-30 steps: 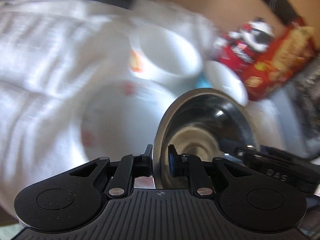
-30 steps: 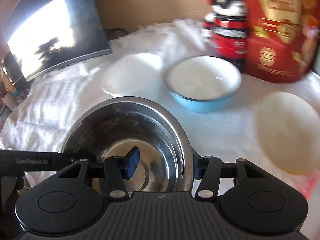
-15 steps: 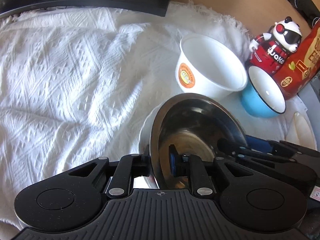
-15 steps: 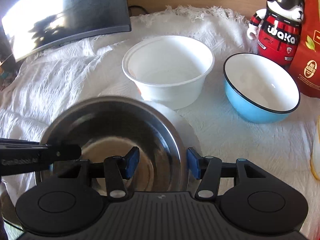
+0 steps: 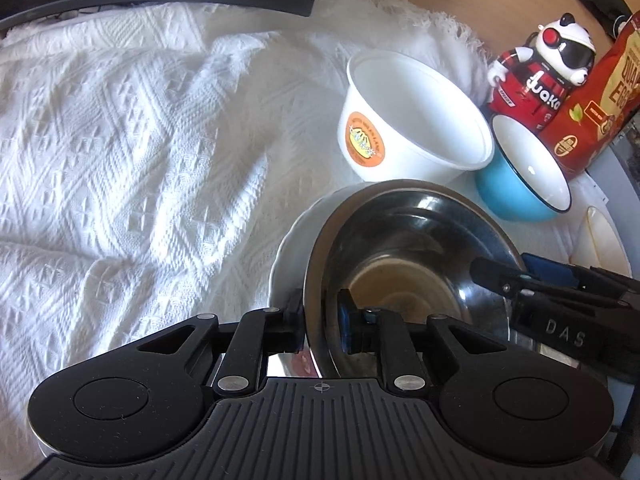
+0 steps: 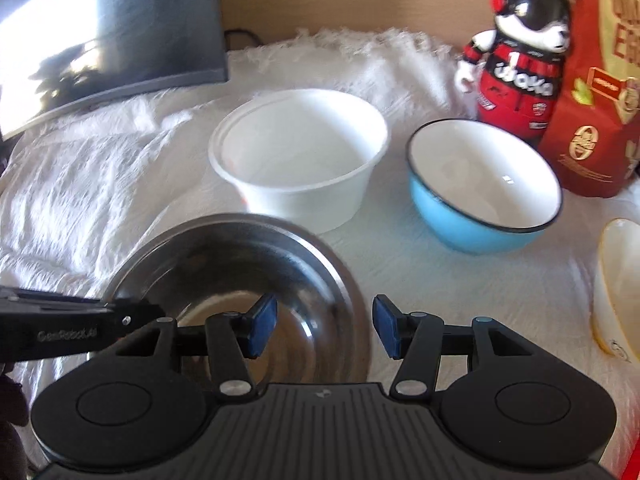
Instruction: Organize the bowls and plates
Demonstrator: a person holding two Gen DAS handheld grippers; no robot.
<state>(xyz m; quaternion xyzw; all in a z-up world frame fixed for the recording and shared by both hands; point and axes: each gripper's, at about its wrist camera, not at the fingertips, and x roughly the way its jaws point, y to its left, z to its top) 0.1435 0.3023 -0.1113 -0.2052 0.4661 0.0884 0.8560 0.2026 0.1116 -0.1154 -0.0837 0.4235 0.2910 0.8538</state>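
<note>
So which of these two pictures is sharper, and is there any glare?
Left wrist view is sharp: the cloth's weave reads clearly, with reflections in the steel bowl. Right wrist view is slightly smeared, and the dark screen carries a bright reflected patch.

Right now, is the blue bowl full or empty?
Empty. The blue bowl stands upright on the white cloth; its white inside is bare to the bottom in the right wrist view.
</note>
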